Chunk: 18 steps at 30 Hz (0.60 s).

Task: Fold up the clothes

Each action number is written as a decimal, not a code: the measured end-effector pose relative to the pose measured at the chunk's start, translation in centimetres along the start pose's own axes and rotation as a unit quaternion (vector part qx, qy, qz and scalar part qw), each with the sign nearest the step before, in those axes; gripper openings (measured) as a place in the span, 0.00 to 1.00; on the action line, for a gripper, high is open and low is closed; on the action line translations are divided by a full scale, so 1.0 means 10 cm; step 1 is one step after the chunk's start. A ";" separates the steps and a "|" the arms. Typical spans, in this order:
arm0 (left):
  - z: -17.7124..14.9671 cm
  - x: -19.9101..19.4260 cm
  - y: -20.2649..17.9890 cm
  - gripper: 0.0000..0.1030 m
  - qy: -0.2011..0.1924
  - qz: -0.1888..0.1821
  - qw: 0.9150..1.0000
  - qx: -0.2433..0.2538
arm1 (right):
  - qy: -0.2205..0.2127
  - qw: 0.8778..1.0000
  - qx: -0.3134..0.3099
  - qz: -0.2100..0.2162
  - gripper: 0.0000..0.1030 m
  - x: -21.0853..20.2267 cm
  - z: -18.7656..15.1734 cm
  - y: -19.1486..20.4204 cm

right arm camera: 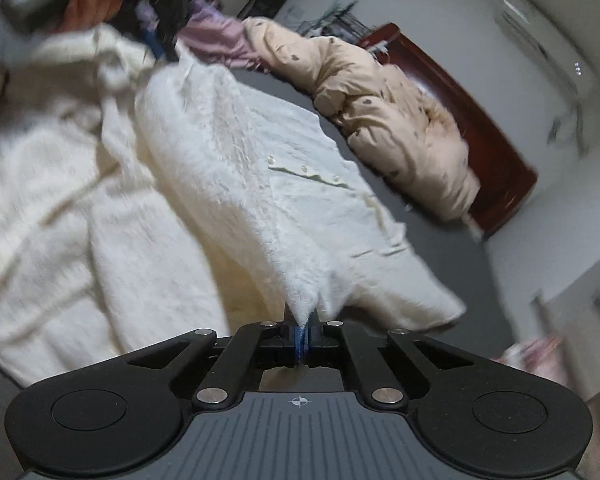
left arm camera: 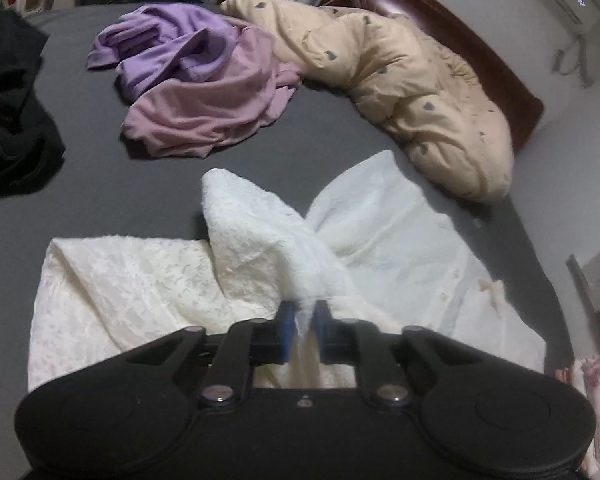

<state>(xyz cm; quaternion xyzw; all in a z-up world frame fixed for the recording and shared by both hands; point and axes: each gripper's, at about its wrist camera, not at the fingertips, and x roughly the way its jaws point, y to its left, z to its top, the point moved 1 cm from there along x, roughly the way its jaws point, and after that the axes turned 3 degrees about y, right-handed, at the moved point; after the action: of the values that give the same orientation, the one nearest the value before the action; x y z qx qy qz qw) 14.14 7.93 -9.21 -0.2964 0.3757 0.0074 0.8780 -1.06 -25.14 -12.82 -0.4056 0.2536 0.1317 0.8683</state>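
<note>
A white textured shirt [left arm camera: 400,240] lies spread on a grey bed [left arm camera: 140,200], directly ahead of both claws. The left gripper [left arm camera: 303,316] is clamped on a bunched ridge of its fabric; the right gripper [right arm camera: 305,330] is pinched tight on a pointed corner. Beyond them lie a purple garment [left arm camera: 188,80] and a beige quilt [left arm camera: 400,80]. Either thin pinch might slip under tension, undoing the fold.

- White garment [left arm camera: 260,248]: textured, lace-like cloth, matt.
- Grey sheet [left arm camera: 120,200]: smooth matt fabric.
- Beige quilt [left arm camera: 400,80]: soft, puffy cloth.
- Headboard [right arm camera: 480,120]: probably glossy wood.
</note>
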 end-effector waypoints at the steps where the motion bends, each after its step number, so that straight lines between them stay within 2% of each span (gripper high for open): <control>1: 0.00 -0.05 0.00 0.09 -0.005 -0.007 1.000 0.009 | 0.011 1.000 -0.008 0.000 0.01 -0.03 -0.02 -0.04; 4: -0.03 -0.22 0.00 0.09 -0.011 -0.019 0.999 0.035 | 0.045 0.998 -0.034 0.020 0.01 -0.17 -0.10 -0.11; 7: -0.07 -0.31 0.08 0.09 0.007 -0.033 0.999 0.041 | 0.080 0.992 -0.074 0.062 0.01 -0.31 -0.21 0.02; 11: -0.20 -0.33 0.14 0.09 0.021 -0.023 0.996 0.087 | 0.115 0.984 -0.081 0.113 0.01 -0.41 -0.26 0.20; 15: -0.33 -0.34 0.24 0.13 0.021 -0.020 0.993 0.116 | 0.151 0.978 -0.064 0.130 0.01 -0.33 -0.26 0.29; 18: -0.38 -0.43 0.34 0.19 0.009 -0.041 0.991 0.126 | 0.172 0.975 -0.045 0.132 0.02 -0.27 -0.25 0.26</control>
<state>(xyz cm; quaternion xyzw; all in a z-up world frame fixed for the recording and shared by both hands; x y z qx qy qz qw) 7.76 9.62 -10.15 -0.1991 0.3691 -0.0789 0.9044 -5.35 -25.47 -14.38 -0.4236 0.4445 0.1845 0.7675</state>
